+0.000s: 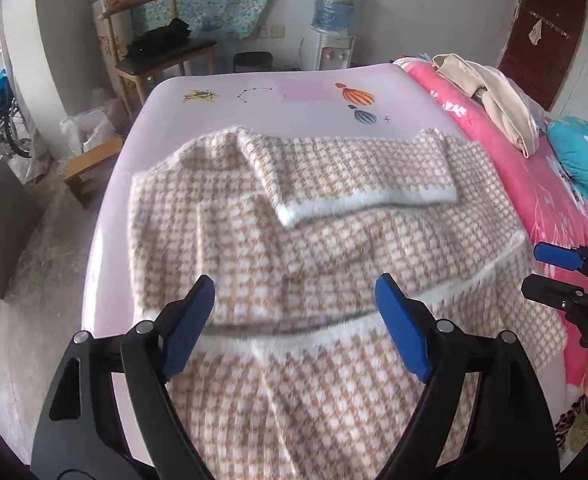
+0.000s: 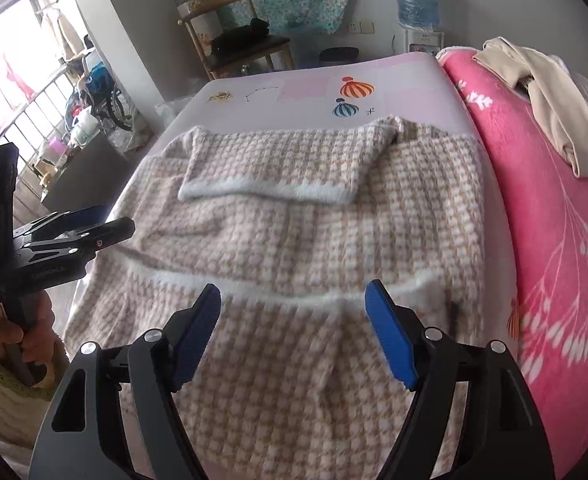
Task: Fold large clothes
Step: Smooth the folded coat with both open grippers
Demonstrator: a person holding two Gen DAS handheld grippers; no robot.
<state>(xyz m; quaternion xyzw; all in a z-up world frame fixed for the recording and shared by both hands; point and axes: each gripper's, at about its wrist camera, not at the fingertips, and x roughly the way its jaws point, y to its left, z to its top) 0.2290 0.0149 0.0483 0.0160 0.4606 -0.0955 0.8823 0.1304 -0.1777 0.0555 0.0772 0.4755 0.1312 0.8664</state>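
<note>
Both hand-held grippers, left [image 1: 294, 320] and right [image 2: 292, 326], wide open, holding nothing. Pinch sweater [image 1: 313, 240] hem [image 2: 294, 294] corners evenly, fold toward sleeve [image 1: 357, 176].

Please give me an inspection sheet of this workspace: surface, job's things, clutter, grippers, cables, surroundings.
Surface: pale pink mat with balloon prints, on the bed.
Job's things: checked sweater spread flat, one sleeve folded across it.
Clutter: beige garment on the pink blanket.
Grippers: left gripper and right gripper both open, above the sweater, holding nothing.
Cables: nothing seen.
Surroundings: wooden chair, water dispenser, wheelchair by the window.
</note>
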